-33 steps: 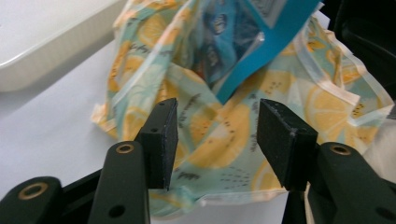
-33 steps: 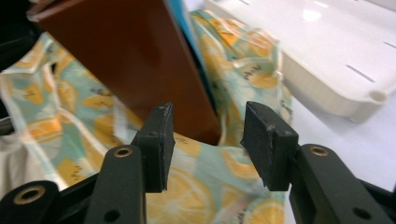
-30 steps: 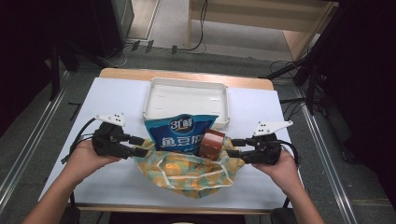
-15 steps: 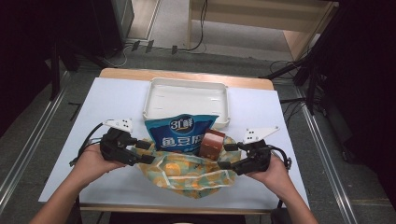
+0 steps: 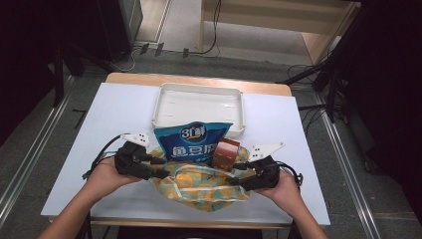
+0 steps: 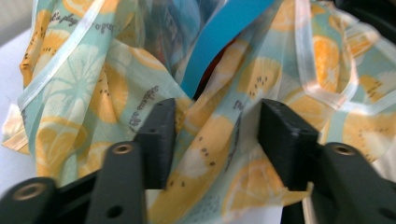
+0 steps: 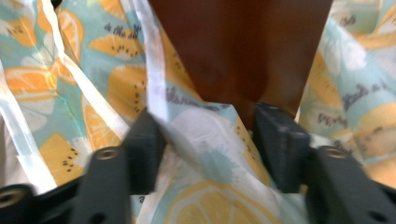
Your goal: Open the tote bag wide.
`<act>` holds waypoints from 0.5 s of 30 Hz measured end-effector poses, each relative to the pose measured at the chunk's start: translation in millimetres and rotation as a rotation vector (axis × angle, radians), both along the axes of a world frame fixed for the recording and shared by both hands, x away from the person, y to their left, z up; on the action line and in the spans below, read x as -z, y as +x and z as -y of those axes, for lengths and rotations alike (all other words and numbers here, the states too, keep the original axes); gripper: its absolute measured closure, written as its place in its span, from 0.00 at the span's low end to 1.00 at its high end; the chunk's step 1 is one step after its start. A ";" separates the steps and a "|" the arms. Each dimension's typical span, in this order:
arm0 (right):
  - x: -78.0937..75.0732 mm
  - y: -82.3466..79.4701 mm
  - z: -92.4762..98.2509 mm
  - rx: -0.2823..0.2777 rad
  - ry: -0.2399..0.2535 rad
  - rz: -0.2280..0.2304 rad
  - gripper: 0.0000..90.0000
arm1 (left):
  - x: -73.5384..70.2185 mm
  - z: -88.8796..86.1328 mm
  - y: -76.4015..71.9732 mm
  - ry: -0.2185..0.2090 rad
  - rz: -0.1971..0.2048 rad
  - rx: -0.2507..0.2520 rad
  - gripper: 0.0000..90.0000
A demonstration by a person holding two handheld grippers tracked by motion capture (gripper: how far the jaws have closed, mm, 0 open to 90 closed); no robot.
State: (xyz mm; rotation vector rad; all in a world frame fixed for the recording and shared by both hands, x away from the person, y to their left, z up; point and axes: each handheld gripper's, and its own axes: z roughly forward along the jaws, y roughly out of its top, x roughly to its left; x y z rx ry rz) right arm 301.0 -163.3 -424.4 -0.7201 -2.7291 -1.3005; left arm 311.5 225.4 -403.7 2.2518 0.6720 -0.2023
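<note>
A cloth bag printed with orange slices lies at the table's near edge. A blue snack packet and a brown packet stick out of its mouth. My left gripper is at the bag's left side. Its jaws have just been closing, and a fold of the bag lies loose between them, with the blue packet just beyond. My right gripper is at the bag's right side. Its jaws have also just been closing around bag fabric below the brown packet.
A white rectangular tray stands behind the bag, at mid-table toward the far edge. The white table top extends to both sides. The person's forearms come in from the near edge. Cables trail from both grippers.
Both hands have sunk and moved inward onto the bag's sides. The jaws opened wide, then narrowed around the fabric. The bag and packets stay in place.
</note>
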 end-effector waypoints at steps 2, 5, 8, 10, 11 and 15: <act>0.6 -0.4 0.3 0.005 -0.002 -0.002 0.64 | 0.6 0.4 -0.4 0.004 0.000 -0.002 0.61; 0.5 -2.1 1.5 0.004 -0.006 -0.017 0.87 | 0.1 0.4 -1.9 0.024 -0.010 -0.005 0.78; -1.7 -4.1 0.7 -0.003 -0.005 -0.024 0.95 | -1.3 0.3 -4.0 0.030 -0.006 -0.004 0.91; -4.3 -5.4 1.0 -0.003 0.002 -0.020 0.98 | -3.3 -0.8 -5.4 0.022 -0.001 -0.008 0.97; -4.3 -5.4 1.0 -0.003 0.002 -0.020 0.98 | -3.3 -0.8 -5.4 0.022 -0.001 -0.008 0.99; -16.5 -10.6 4.0 -0.020 0.023 0.007 0.99 | -12.4 -7.5 -10.1 -0.032 0.020 0.001 0.99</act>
